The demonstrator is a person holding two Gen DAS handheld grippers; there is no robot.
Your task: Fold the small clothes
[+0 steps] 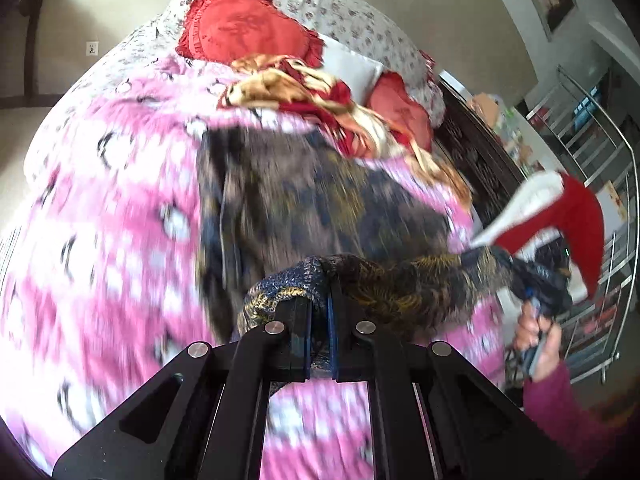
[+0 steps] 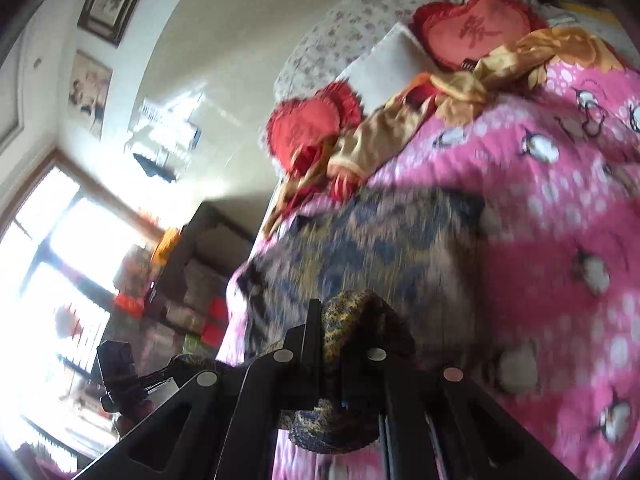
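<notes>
In the left wrist view we see our left tongs (image 1: 320,300) at six o'clock, clamped together on a bunched edge of the dark patterned garment (image 1: 320,196). The cloth runs from the pinch toward three o'clock, where the right tongs (image 1: 532,280) grip its other corner; a hand (image 1: 536,344) in a magenta sleeve holds that tool. The rest of the garment hangs and spreads, blurred, over the pink penguin-print blanket (image 1: 100,220) on the bed. Toward twelve o'clock lie a red heart-shaped cushion (image 1: 240,24) and a crumpled gold-and-red cloth (image 1: 304,92).

In the right wrist view our right tongs (image 2: 332,320) sit at six o'clock, closed on a fold of the same garment (image 2: 380,240), which bulges between and below the fingers. Its blue-and-tan body stretches up toward the centre, lying on the pink blanket (image 2: 560,208). At eight o'clock the left tongs (image 2: 120,380) show dark against a bright window (image 2: 40,248); we cannot tell their state from here. Red cushions (image 2: 476,28) and the gold cloth (image 2: 460,84) lie near one o'clock.
</notes>
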